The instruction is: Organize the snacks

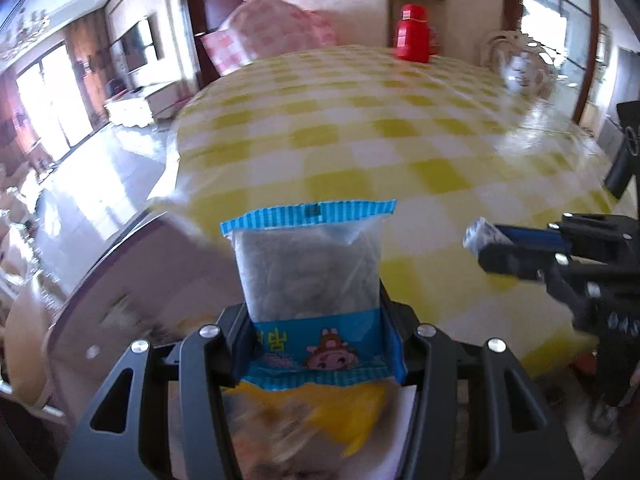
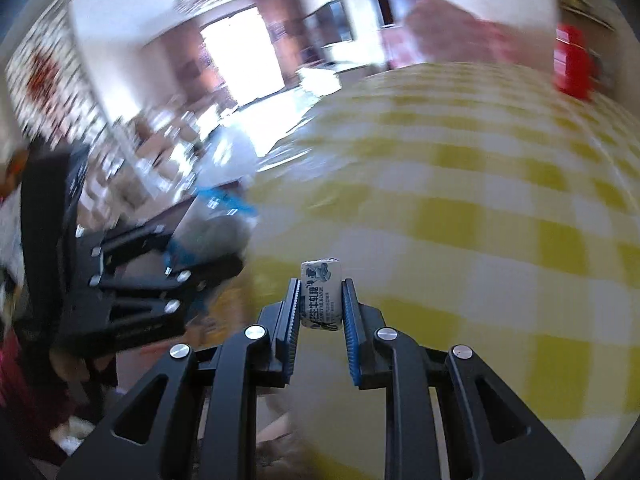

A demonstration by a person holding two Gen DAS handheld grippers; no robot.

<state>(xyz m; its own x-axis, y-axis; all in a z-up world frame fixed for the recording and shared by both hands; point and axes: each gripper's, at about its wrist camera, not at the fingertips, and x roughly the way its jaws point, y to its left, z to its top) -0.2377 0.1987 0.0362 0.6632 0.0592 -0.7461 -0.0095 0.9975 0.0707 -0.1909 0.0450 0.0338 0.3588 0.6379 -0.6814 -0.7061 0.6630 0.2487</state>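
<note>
Midway, a packet [image 1: 308, 264] is held by the left gripper [image 1: 316, 344], a candy [image 2: 321, 294] pinched by the right gripper [image 2: 320, 312]; a drop spot on the table [image 1: 400, 128] is needed.

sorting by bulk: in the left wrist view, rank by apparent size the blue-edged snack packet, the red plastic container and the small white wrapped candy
1. Blue-edged snack packet, largest, though nearest the camera.
2. Red plastic container, though it stands far back.
3. Small white wrapped candy, smallest.

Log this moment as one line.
left gripper: shut on blue snack packet | right gripper: shut on small candy | over checked table
</note>
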